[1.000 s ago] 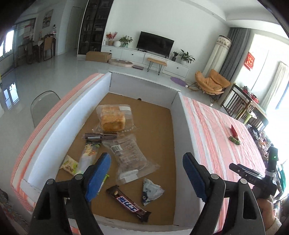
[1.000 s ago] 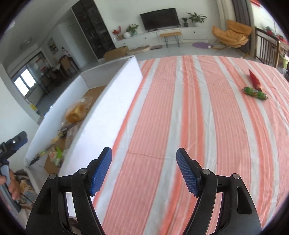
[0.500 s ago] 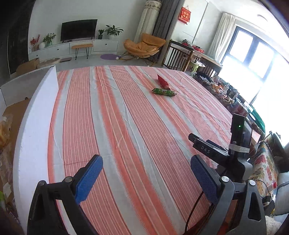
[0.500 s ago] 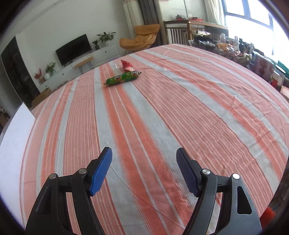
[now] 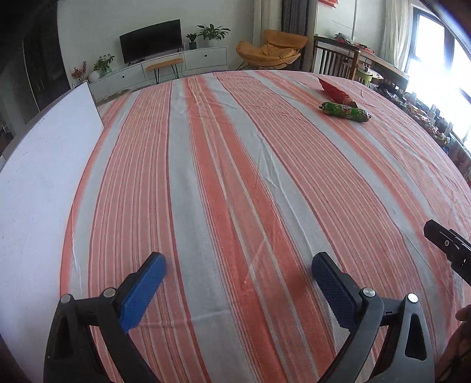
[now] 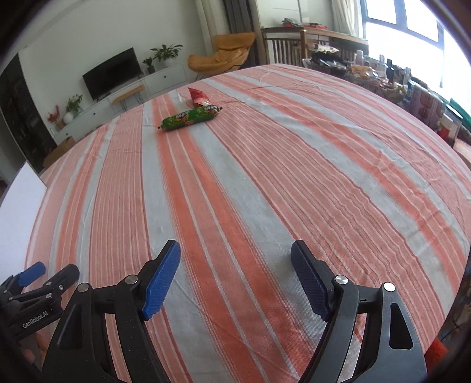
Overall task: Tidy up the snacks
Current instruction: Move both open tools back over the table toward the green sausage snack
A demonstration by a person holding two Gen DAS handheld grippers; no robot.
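Left wrist view: left claw (image 5: 238,274) gapes over the striped worktop (image 5: 235,176), its jaws having just opened wider, nothing between them. Far ahead to its right lie the green sausage (image 5: 344,111) and, touching it, a red packet (image 5: 335,91). Right claw (image 6: 235,265), also just widened, is empty; sausage (image 6: 190,117) far ahead, slightly left

A home's living room: a flat television (image 5: 150,39) on a low white cabinet (image 5: 164,66) with potted plants (image 5: 212,32), an orange lounge chair (image 5: 269,51), curtained windows (image 6: 412,20), and a desk (image 5: 235,176) under striped cloth.
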